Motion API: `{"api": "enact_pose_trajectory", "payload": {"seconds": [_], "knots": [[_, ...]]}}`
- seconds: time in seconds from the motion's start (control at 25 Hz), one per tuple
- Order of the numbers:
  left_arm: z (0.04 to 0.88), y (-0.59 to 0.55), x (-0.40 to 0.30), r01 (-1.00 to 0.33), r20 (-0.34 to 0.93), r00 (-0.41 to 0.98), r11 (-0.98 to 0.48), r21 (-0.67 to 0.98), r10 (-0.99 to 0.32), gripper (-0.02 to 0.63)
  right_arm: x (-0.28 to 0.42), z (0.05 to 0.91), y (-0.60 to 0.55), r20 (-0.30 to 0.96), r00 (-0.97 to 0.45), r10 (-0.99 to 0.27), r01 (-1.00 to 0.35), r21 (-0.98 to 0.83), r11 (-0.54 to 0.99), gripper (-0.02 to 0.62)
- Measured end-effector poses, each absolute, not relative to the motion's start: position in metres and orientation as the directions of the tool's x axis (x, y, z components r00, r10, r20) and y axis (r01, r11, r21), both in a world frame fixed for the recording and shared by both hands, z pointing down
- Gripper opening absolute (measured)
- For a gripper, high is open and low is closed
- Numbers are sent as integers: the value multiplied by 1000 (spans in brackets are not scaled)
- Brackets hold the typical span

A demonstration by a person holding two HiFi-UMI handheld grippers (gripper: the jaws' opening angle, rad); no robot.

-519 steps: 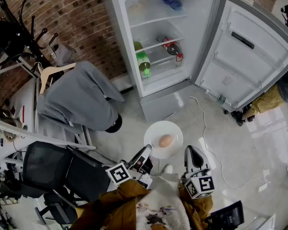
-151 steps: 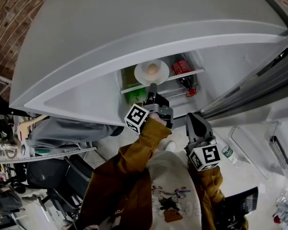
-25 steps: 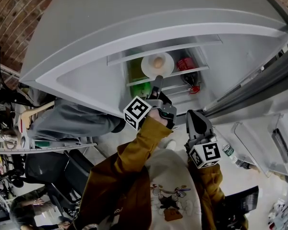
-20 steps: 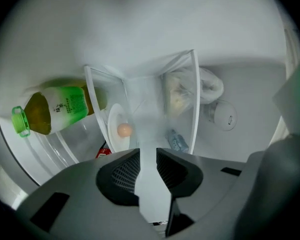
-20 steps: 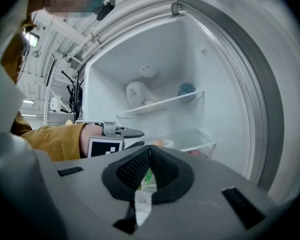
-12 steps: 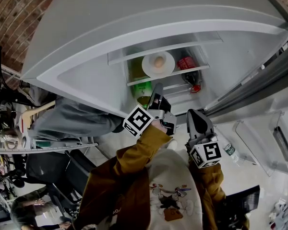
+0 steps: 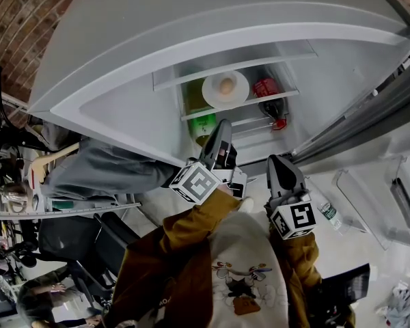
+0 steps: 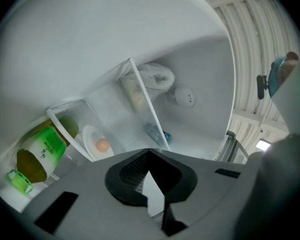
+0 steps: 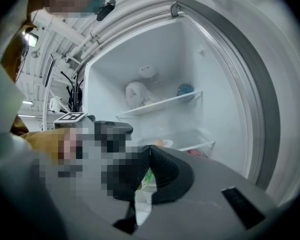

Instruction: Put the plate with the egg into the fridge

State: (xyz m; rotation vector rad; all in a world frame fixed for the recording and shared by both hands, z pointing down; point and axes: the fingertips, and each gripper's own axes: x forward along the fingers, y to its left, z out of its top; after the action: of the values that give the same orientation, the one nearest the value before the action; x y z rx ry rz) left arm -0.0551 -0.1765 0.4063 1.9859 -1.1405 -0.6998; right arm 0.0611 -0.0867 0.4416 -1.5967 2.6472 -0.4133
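The white plate [image 7: 225, 89] with the brown egg [image 7: 226, 85] rests on a middle shelf [image 7: 249, 108] inside the open fridge. My left gripper [image 7: 223, 126] hangs just in front of and below that shelf, shut and empty, a short gap from the plate. Its own view is rolled and shows the plate [image 8: 92, 143] and egg [image 8: 103, 145] beyond the closed left gripper [image 8: 149, 151]. My right gripper [image 7: 277, 161] is held lower at the fridge opening, shut with nothing in it. In the right gripper view the plate [image 9: 162, 143] lies past the right gripper [image 9: 150, 148].
A green bottle [image 7: 203, 125] stands below and left of the plate, and a red-capped bottle [image 7: 268, 92] lies on the shelf to its right. The open fridge door [image 7: 369, 115] stands at the right with a small bottle [image 7: 328, 214] in its rack. A blue bottle [image 8: 157, 133] lies on a higher shelf.
The left gripper has drawn back from the plate toward the person and rolled; the plate stays on the shelf. The right gripper has not moved.
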Motion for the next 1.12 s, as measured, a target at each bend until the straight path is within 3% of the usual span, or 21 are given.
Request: {"api": "enact_pose_trajectory", "payload": {"seconds": [0.4,0.84,1.12], "knots": [[395,-149,-44,-680,-90,519,-475,558,-850,6,59,441,-85,107,-473,-875,-866,-241,439,3],[386,-116,-17,-717,-89,610,-596,361,-788,6,63,440,-87,99,-457,-884,-873,-243,424,3],[394,-106,-16,-727,-61,620,-602,329,-782,6,62,439,-86,97,-437,-894,-882,-241,405,3]]}}
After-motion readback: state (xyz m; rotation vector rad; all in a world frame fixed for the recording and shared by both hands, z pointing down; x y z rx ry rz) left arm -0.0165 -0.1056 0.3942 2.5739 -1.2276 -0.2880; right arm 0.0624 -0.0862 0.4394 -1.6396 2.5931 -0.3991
